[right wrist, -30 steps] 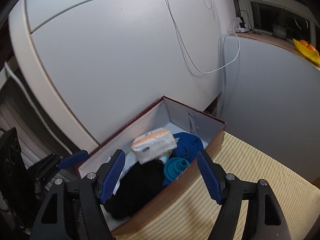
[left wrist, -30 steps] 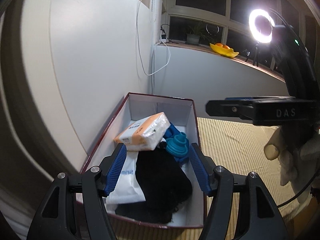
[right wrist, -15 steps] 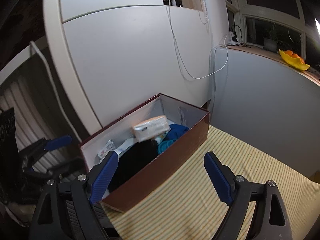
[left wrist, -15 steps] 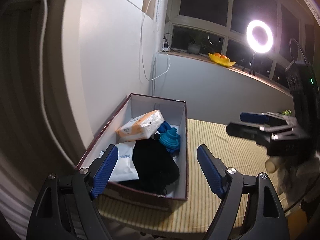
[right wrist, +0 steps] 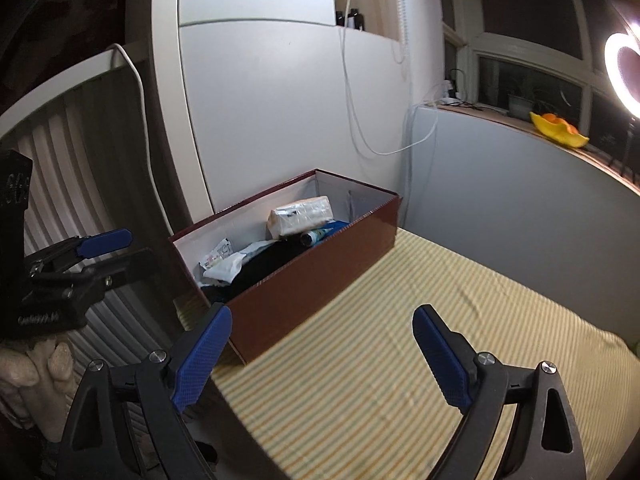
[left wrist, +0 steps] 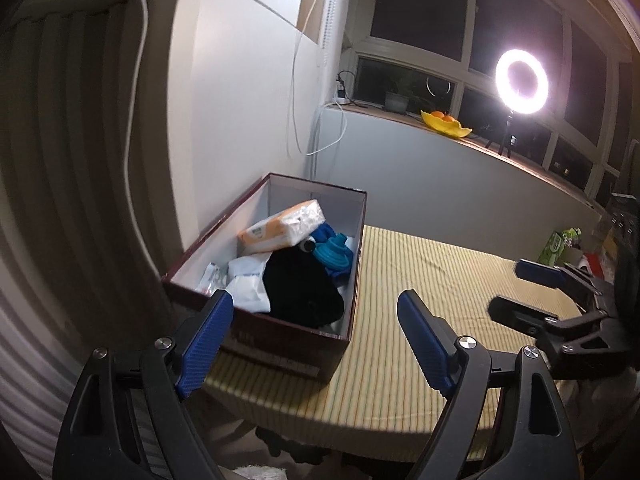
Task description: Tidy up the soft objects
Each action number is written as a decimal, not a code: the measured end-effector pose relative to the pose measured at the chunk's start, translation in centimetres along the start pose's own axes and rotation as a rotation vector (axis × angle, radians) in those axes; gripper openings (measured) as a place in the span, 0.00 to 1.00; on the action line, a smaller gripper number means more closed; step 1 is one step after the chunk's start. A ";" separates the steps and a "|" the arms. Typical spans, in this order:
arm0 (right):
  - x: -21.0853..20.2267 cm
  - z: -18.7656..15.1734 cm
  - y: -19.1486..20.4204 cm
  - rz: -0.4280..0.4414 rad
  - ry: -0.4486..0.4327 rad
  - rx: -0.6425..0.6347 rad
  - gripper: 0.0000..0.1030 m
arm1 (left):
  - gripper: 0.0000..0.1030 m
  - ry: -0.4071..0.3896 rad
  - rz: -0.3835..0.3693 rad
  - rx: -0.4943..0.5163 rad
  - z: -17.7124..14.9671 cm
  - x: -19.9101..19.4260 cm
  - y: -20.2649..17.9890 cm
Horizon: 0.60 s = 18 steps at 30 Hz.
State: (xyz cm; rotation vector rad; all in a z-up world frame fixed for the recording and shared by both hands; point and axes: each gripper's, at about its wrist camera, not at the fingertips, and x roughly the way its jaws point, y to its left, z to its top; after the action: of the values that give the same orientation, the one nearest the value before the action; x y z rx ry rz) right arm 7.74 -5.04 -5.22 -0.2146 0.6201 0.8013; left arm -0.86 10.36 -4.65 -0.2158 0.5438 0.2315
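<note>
Two claws hang over the near side of the bench (right wrist: 460, 292), both spread wide with nothing between their blue pads; each has just been opening further. The left claw (left wrist: 316, 338) sits just short of the near end of the dark red box (left wrist: 280, 340), its left pad overlapping that end wall in the left wrist view. The right claw (right wrist: 322, 356) is over bare striped cloth, to the right of the box's long side, and shows in the left wrist view at the right edge (left wrist: 532, 292).

The box stands at the bench's left edge, close against the white wall panel (right wrist: 280, 120); its far end is near the corner where the grey low wall (left wrist: 440, 184) meets it. To the right of the box the striped top lies open across to the far side.

Inside the box, an orange and white tissue pack (left wrist: 284, 226) lies tilted on top at the far end, a teal piece (left wrist: 334, 252) just beside it, black cloth (left wrist: 300, 292) fills the middle, and white packets (left wrist: 248, 288) lie toward the near left corner
</note>
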 end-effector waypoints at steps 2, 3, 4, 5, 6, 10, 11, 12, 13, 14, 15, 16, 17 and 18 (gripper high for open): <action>-0.8 -0.7 -0.2 -0.009 -0.008 0.014 0.89 | 0.82 0.005 0.010 -0.002 -0.4 -0.3 0.0; -1.2 -1.0 -0.3 -0.008 -0.010 0.022 0.90 | 0.82 0.006 0.017 -0.004 -0.6 -0.4 0.0; -1.3 -1.1 -0.5 -0.004 -0.010 0.026 0.90 | 0.82 0.007 0.020 -0.007 -0.8 -0.6 0.0; -1.6 -1.3 -0.6 0.001 -0.009 0.032 0.90 | 0.82 0.008 0.022 -0.010 -0.9 -0.7 0.0; -1.8 -1.4 -0.7 0.006 -0.011 0.041 0.90 | 0.82 0.009 0.023 -0.011 -1.0 -0.9 -0.1; -2.4 -1.7 -1.1 0.008 -0.021 0.050 0.90 | 0.82 0.007 0.038 -0.006 -1.0 -1.2 -0.3; -2.4 -1.7 -1.1 0.006 -0.023 0.046 0.90 | 0.82 0.007 0.037 -0.008 -1.0 -1.3 -0.3; -2.5 -1.7 -1.1 0.003 -0.026 0.043 0.90 | 0.82 0.008 0.032 -0.012 -1.0 -1.3 -0.4; -2.6 -1.7 -1.1 0.000 -0.029 0.041 0.90 | 0.82 0.011 0.023 -0.016 -1.0 -1.4 -0.4; -2.7 -1.7 -1.1 0.000 -0.032 0.042 0.91 | 0.82 0.014 0.016 -0.019 -1.0 -1.3 -0.5; -2.7 -1.6 -1.2 0.000 -0.033 0.044 0.91 | 0.82 0.015 0.011 -0.019 -0.9 -1.4 -0.6; -2.7 -1.7 -1.3 0.000 -0.032 0.046 0.91 | 0.82 0.014 0.011 -0.017 -0.9 -1.4 -0.7; -2.7 -1.7 -1.3 -0.001 -0.032 0.048 0.91 | 0.82 0.013 0.011 -0.013 -0.9 -1.4 -0.9; -2.7 -1.8 -1.4 -0.002 -0.031 0.050 0.91 | 0.82 0.013 0.012 -0.010 -0.9 -1.4 -1.0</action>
State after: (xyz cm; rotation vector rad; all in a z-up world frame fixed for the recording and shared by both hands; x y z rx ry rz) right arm 6.55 -8.35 -5.10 -0.1566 0.6096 0.7846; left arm -2.23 8.94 -4.50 -0.2241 0.5567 0.2452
